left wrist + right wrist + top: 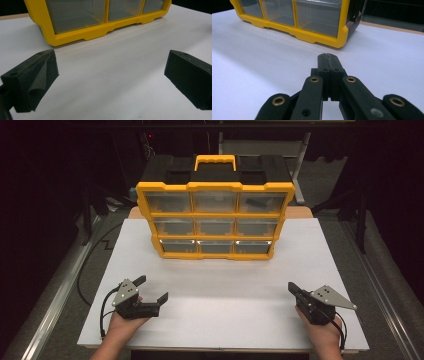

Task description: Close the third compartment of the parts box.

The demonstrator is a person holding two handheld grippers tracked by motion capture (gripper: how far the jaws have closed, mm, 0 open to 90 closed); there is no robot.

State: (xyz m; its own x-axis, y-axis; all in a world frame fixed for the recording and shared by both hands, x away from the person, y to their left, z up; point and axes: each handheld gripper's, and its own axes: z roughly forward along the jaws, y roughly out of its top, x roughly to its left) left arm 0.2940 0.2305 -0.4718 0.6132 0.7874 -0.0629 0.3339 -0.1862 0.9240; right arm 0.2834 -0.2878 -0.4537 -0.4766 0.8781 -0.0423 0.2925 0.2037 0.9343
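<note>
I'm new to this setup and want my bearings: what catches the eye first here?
The yellow drawer organizer stands upright at the white table's far middle, nine clear drawers facing the person. Nearer, the left hand-held gripper gapes open; the right hand-held gripper is shut.

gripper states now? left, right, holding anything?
Left gripper: open, empty, apart from the organizer.
Right gripper: shut, empty.

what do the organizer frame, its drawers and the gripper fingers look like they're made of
Organizer frame: likely moulded plastic, glossy yellow with rounded edges. Drawers: clear, probably plastic, see-through with glare. Left gripper's fingers: black, matte, finely textured, possibly foam or rubber.
</note>
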